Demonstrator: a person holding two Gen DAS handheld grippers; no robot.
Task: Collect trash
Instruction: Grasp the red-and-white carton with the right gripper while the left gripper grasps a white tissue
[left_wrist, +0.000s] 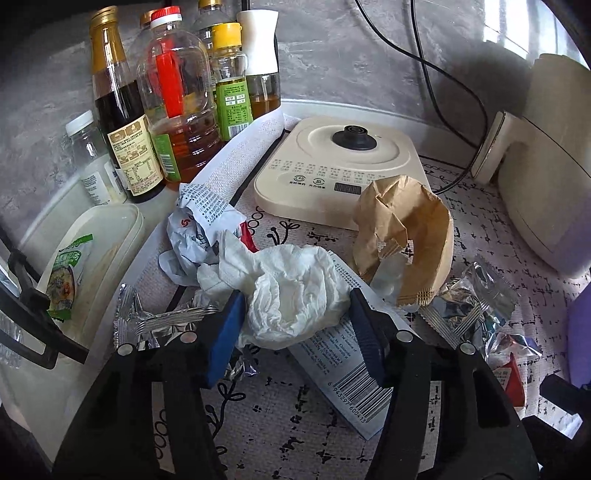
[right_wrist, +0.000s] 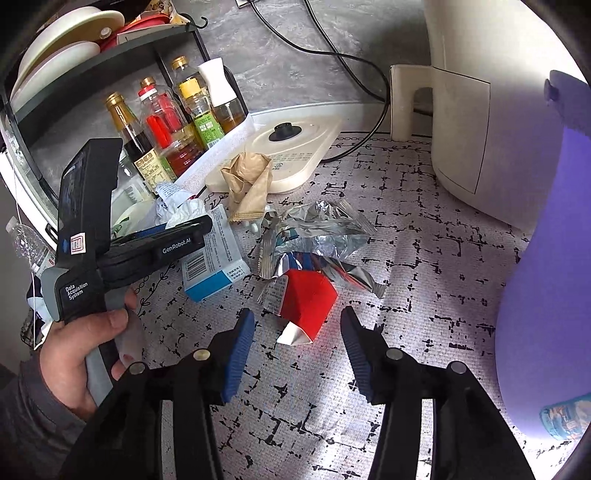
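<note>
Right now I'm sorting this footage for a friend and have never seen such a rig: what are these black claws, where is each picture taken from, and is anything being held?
There is no robot here. A person holds a two-finger gripper in each hand, and each carries a camera looking forward along its fingers. In the right wrist view you can see the person's left hand gripping the other tool's handle.

The left wrist view shows the left gripper open, its blue pads on either side of a crumpled white tissue; whether they touch it I cannot tell.

The right wrist view shows the right gripper open and holding nothing, just before a red carton.

On the patterned mat also lie a brown paper bag, silver foil wrappers and a blue-and-white box.
</note>
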